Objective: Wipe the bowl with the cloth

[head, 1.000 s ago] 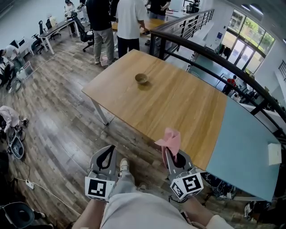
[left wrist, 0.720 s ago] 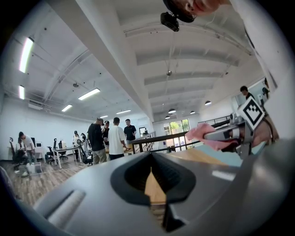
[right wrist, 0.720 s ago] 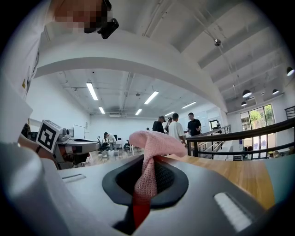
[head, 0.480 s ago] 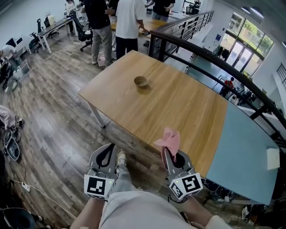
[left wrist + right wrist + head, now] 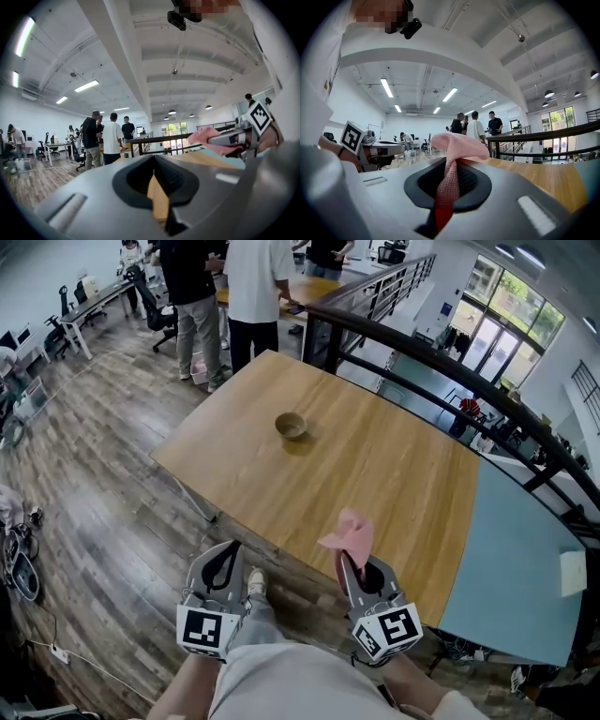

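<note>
Bowl (image 5: 291,425) sits in the upper middle of the head view on the wooden worktop (image 5: 394,474), well apart from both tools, so no wiping has begun. The right tool (image 5: 349,563), lower centre, is clamped on the pink cloth (image 5: 349,532), which sticks up past its tips; the left tool (image 5: 225,563), lower left, is closed and empty. Reaching the bowl and wiping it are, I judge, all left to do.

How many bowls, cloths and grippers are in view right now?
Bowls: 1, the bowl on the wooden table
Cloths: 1, the pink cloth
Grippers: 2, the left gripper shut and empty, the right gripper shut on the pink cloth
Total: 4
</note>
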Available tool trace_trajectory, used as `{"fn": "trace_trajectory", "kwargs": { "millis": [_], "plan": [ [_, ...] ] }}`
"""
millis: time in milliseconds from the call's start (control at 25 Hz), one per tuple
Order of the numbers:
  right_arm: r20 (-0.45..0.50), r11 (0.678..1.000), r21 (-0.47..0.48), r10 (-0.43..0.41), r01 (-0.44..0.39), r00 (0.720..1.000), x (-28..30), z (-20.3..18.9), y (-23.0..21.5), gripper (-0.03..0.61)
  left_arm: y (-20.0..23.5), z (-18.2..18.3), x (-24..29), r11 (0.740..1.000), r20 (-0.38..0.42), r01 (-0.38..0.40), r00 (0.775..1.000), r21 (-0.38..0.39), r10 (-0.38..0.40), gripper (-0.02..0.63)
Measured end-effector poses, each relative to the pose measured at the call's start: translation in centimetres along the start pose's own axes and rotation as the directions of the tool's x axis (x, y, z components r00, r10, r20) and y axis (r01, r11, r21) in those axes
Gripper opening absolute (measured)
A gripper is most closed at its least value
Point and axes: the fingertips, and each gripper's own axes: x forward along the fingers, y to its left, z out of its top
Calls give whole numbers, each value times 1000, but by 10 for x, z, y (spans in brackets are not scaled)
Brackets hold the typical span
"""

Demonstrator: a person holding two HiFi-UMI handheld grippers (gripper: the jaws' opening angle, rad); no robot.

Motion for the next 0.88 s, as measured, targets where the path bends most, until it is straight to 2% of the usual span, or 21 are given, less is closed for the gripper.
{"fn": "trace_trajectory", "kwargs": {
  "millis": [480, 880],
  "plan": [
    [-5, 996, 11, -85, 85, 996, 123, 31, -31, 15, 95, 12, 101, 997, -19, 69, 997, -15, -69, 2],
    [-12, 984, 3, -179, 179, 984, 221, 51, -47, 15, 172, 15, 182, 987, -2, 160, 987, -17, -160, 2]
  ]
}}
